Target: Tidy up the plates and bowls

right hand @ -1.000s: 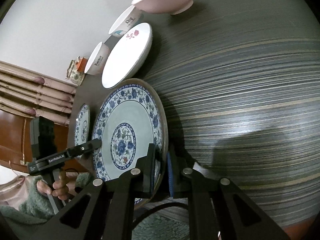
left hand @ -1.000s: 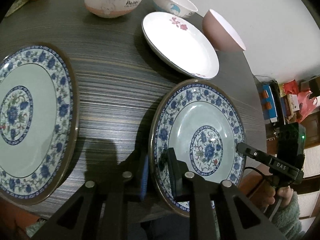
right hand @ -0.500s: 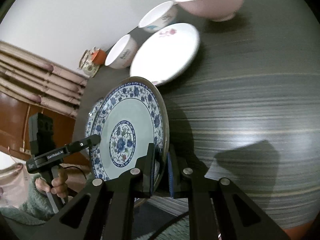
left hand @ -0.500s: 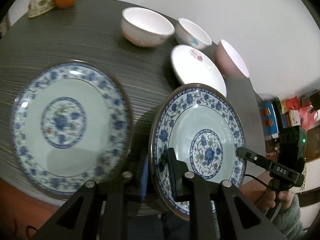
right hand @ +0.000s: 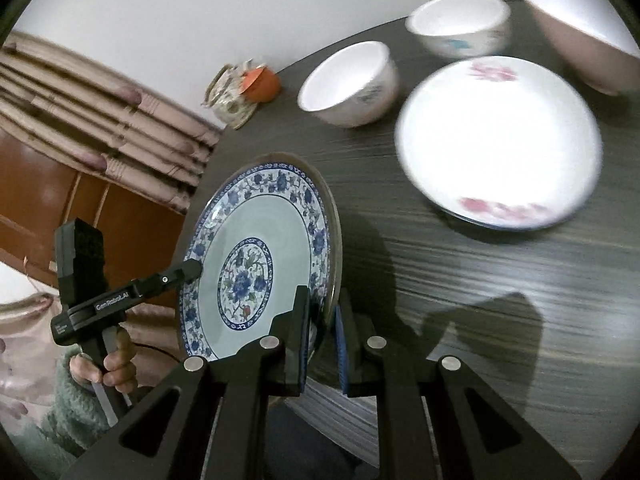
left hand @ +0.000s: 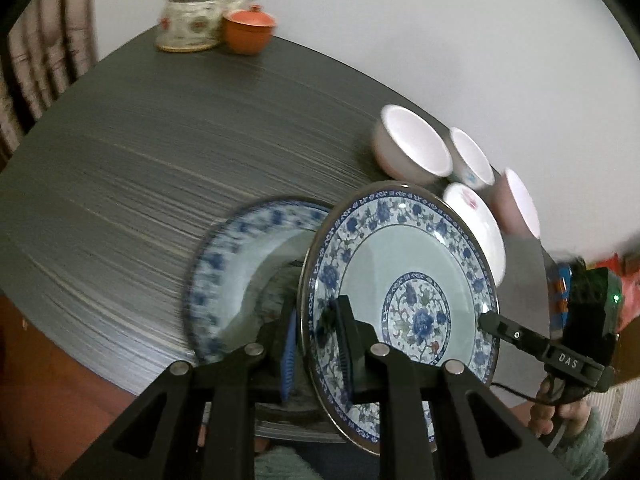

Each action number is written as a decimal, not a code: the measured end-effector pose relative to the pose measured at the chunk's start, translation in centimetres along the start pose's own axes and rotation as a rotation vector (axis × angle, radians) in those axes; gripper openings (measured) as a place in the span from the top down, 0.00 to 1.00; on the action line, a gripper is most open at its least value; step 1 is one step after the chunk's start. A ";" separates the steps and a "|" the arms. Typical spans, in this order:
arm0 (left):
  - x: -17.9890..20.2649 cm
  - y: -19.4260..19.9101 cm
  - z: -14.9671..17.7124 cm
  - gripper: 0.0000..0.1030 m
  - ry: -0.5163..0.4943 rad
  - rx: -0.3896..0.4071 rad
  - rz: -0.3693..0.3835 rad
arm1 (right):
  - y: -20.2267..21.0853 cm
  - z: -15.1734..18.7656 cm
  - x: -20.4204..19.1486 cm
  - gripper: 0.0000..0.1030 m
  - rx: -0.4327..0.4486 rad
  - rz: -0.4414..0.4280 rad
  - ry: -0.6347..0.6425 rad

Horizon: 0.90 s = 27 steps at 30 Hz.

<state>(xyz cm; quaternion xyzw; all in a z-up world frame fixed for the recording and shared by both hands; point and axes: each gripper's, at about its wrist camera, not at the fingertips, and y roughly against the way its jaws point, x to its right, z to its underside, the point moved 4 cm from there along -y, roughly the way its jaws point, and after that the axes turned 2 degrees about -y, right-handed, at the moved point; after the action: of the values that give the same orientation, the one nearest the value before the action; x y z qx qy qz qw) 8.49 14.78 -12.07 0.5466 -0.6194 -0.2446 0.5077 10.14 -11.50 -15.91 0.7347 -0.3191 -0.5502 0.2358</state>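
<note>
Both grippers are shut on opposite rims of one blue-and-white floral plate point(left hand: 404, 296), held tilted above the dark round table point(left hand: 160, 152). My left gripper point(left hand: 314, 340) pinches its near rim. My right gripper point(right hand: 323, 328) pinches the other rim of the same plate point(right hand: 256, 264). A second blue-and-white plate point(left hand: 236, 264) lies on the table just behind and left of the held one, partly hidden by it. A white plate with pink flowers point(right hand: 496, 140), two white bowls point(right hand: 348, 84) point(right hand: 460, 24) and a pink bowl point(right hand: 580, 36) stand at the table's far side.
A glass teapot point(left hand: 192, 12) and an orange cup point(left hand: 248, 32) stand at the far table edge near the wall. A curtain point(right hand: 100, 104) and wooden panel are to the left in the right wrist view. The table edge point(left hand: 80, 344) runs close below the left gripper.
The held plate has been lifted and carried left, so it now overlaps the second blue plate on the table. Both grippers stay shut on it.
</note>
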 end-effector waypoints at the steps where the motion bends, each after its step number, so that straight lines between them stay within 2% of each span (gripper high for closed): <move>1: -0.8 0.2 -0.1 0.82 0.014 0.004 -0.007 | -0.7 -0.2 -0.7 0.88 -0.007 -0.001 0.010; 11: -5.9 0.4 -0.2 0.81 0.082 0.017 -0.035 | -4.8 -0.8 -4.2 0.88 -0.049 0.012 0.056; 19: -5.9 -2.8 -0.5 0.81 0.106 -0.015 -0.035 | -6.3 -0.4 -3.9 0.87 -0.081 0.054 0.035; 27: -6.4 -4.0 -0.2 0.80 0.108 -0.030 -0.036 | -7.2 -0.3 -3.8 0.87 -0.088 0.095 0.028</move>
<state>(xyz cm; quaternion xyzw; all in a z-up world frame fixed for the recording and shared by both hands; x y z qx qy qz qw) 9.67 19.61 -17.68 0.5624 -0.5774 -0.2331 0.5440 11.21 -3.74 -18.36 0.7152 -0.3257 -0.5418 0.2981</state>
